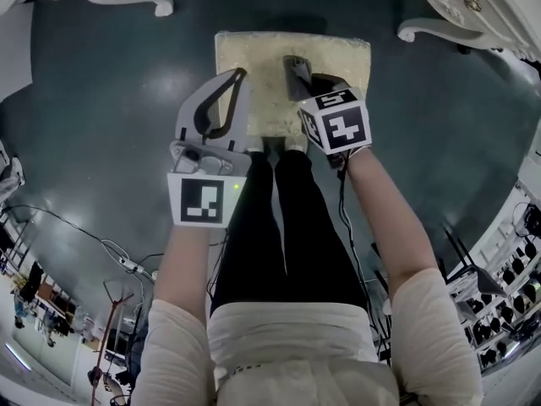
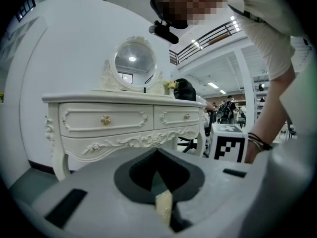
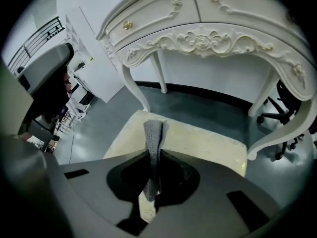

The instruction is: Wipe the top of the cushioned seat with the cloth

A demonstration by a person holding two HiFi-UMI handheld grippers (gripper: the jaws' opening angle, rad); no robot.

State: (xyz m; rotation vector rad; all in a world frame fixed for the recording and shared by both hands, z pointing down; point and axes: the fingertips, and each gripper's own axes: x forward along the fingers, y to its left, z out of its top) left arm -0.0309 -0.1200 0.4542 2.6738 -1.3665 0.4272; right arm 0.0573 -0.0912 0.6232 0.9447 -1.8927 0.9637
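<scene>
Grey knitted cloth (image 3: 152, 133) pinched in right gripper (image 3: 152, 167), square cream cushioned seat (image 3: 203, 143)

No words, brand names or numbers could be read anywhere. The only signs were black-and-white square code patterns printed on white faces. One stood on the top face of the left cube (image 1: 207, 200). Others stood on the two visible faces of the right cube (image 1: 338, 123). The left gripper view also caught one of that cube's patterns. They were blocky codes, not letters or digits.
</scene>
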